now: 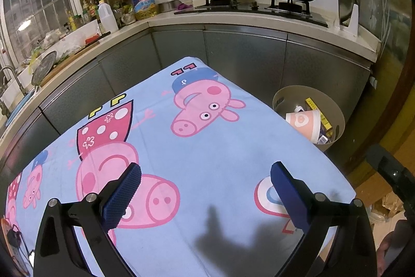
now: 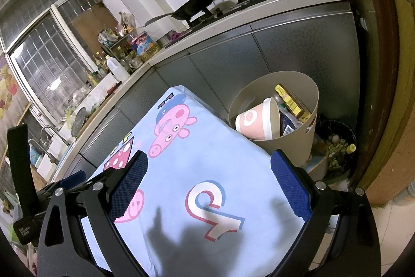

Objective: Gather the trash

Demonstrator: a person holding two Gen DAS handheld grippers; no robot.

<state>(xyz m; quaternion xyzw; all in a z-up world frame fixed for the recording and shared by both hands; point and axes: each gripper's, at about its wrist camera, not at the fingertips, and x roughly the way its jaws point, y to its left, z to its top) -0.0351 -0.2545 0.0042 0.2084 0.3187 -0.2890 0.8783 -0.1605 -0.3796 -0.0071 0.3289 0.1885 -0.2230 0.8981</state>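
Landmark: the beige bin (image 2: 275, 144) stands on the floor, touching or just beside the far right corner of the surface (image 1: 207, 147), which a light blue cartoon cloth covers.

Trash: a pink paper cup (image 2: 256, 122) lies tilted inside the bin with its mouth turned to the right; a yellow box (image 2: 290, 100) and some wrappers sit behind it. You can see the same cup (image 1: 306, 123) from the left wrist view.

Surface: on the part near the bin I see no loose trash, only the printed cloth and shadows. The near left corner, far from the bin, shows a dark small item at the picture edge; I cannot tell what it is.

Left tool (image 1: 205, 194): the jaws stand wide apart and hold nothing. It hovers over the cloth, well apart from the bin, which lies ahead and to the right.

Right tool (image 2: 210, 186): also wide and empty. The bin lies just ahead of its right finger.

Nearer hand: your right one is clearly closer to the bin.

Judgement: the collecting looks nearly done or done; if you find one more piece, carry it with the right tool.
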